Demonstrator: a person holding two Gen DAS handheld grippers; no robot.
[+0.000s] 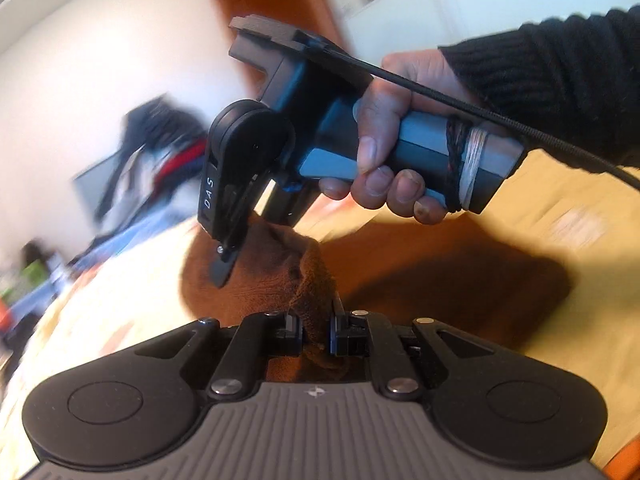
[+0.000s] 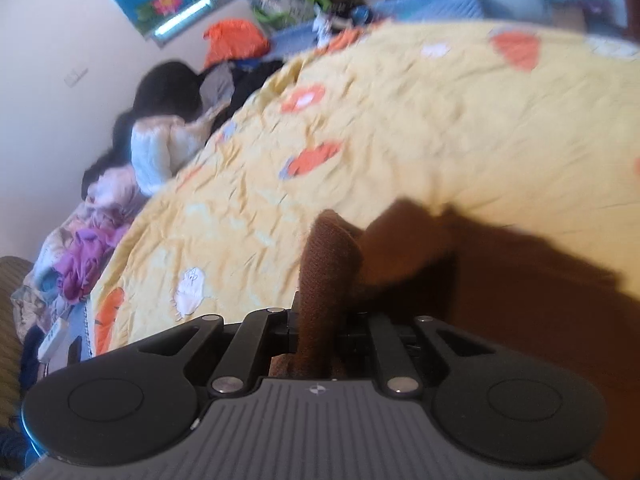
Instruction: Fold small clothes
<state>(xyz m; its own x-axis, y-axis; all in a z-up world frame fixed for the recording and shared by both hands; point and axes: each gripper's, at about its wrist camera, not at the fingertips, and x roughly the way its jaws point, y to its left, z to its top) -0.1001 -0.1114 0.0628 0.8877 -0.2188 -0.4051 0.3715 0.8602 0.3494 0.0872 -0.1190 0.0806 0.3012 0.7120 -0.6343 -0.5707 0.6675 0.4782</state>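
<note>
A brown knitted fabric garment (image 1: 276, 276) is gripped by both left tongs (image 1: 316, 332) and right tongs (image 2: 316, 328) above the yellow patterned bedspread (image 2: 400, 140).

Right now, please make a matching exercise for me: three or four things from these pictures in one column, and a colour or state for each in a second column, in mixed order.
Things:
1. brown garment
2. bedspread
3. left tool
4. clothes pile

Colour or state:
A. yellow with orange patches
B. shut on a fold of fabric
C. heaped at the bed's edge by the wall
D. held by both tools

Pairs: 1-D, 2-A, 3-B, 4-C
</note>
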